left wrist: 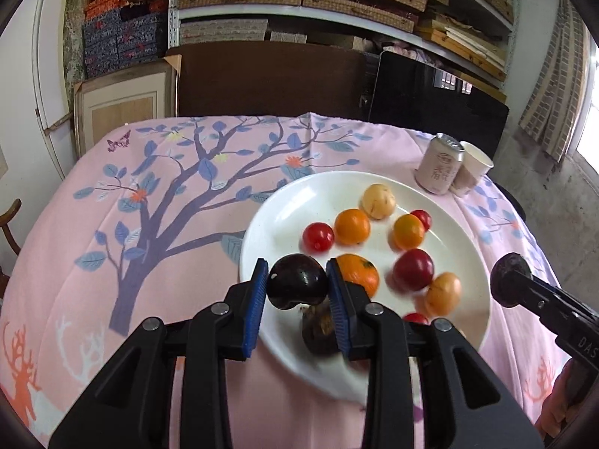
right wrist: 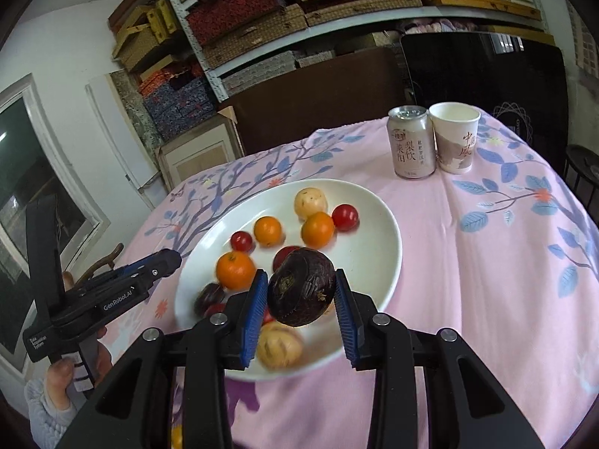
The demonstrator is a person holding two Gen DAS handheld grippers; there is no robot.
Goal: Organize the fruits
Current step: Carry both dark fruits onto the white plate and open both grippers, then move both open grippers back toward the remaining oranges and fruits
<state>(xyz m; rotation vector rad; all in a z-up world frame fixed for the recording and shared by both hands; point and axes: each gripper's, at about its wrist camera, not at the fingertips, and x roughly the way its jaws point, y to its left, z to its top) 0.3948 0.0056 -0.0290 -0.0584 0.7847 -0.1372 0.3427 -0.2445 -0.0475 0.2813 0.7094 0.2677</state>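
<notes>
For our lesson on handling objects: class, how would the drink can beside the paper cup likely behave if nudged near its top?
The drink can stands upright, tall and narrow, so it may tip rather than slide. Its opened top suggests spilling. It stands against the paper cup, which might topple too.

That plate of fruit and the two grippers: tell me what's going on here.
A person holds a gripper in each hand above a white plate on a pink tablecloth. The left gripper is shut on a dark glossy fruit; the right gripper is shut on a dark wrinkled fruit. Oranges, small red fruits and pale yellow ones lie on the plate. A can and a paper cup stand behind it.
</notes>
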